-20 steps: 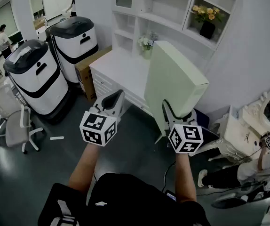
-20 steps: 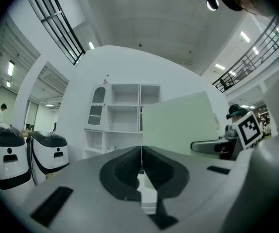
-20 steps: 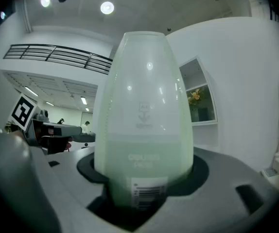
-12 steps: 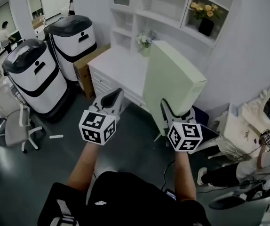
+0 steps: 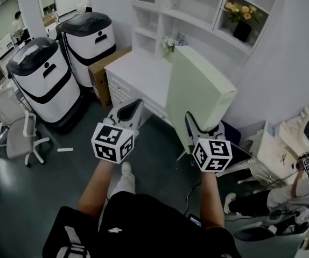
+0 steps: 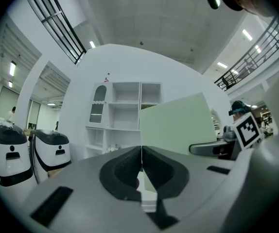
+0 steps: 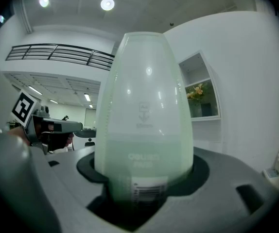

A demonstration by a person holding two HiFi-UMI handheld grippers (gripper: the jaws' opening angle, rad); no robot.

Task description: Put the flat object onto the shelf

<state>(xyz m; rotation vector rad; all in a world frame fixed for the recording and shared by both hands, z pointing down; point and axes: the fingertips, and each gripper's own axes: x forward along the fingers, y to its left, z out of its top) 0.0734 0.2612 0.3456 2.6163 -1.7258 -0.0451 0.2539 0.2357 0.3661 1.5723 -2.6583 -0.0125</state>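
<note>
**Right gripper view: low pinch, tall panel**

The right gripper (image 5: 204,132) pinches the pale green flat object (image 7: 147,106) by its lower end, upright in mid-air. The left gripper (image 6: 140,164), pressed together, gives no support. It may pivot, slip, or clip the shelf (image 5: 197,4).

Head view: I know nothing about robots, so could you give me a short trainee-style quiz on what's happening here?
1. What is clamped in the right gripper? A) a dinner plate B) a pale green flat box C) a laptop
2. True or false: the left gripper has its jaws together with nothing between them.
3. Fill in: the yellow flowers stand in a compartment of the white ____.
Key: 1 B; 2 true; 3 shelf.
</note>
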